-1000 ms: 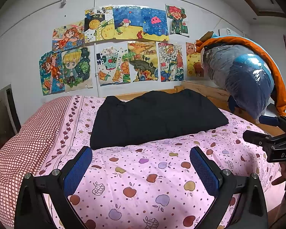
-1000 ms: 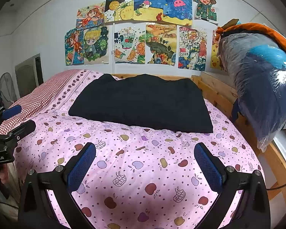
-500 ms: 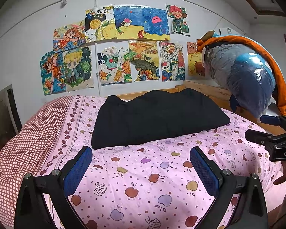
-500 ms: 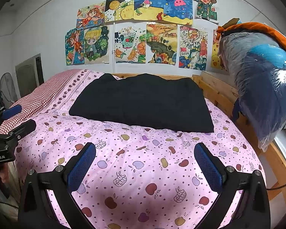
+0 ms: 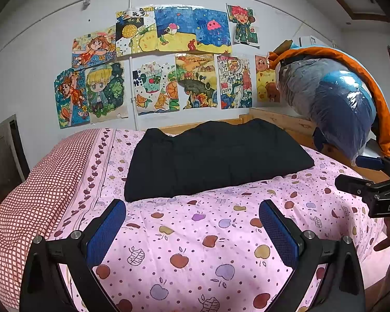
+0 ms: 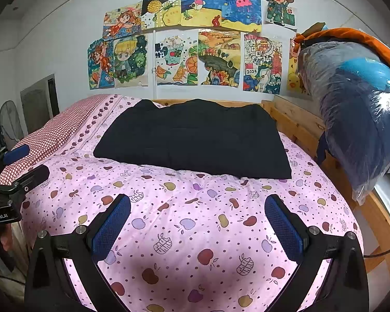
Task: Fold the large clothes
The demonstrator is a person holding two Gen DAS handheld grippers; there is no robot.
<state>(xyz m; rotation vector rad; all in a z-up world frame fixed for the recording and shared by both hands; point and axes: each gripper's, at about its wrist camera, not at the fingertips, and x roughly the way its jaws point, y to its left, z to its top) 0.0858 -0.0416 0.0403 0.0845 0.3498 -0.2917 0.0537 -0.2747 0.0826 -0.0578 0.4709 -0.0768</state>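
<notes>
A black garment lies folded into a flat rectangle on the far half of the bed, near the wall. My left gripper hovers open over the near part of the pink fruit-print bedspread, well short of the garment, nothing between its blue pads. My right gripper is likewise open and empty above the bedspread, short of the garment's near edge. In the left wrist view the right gripper shows at the right edge; the left gripper shows at the left edge of the right wrist view.
A red-checked pillow lies along the bed's left side. A wooden bed rail runs down the right, with a plastic-wrapped blue and orange bundle hanging over it. Drawings cover the wall. A fan stands at far left.
Both grippers have shifted only slightly; the view in the left wrist drifts a little rightward. The garment has not moved and both grippers stay open.
</notes>
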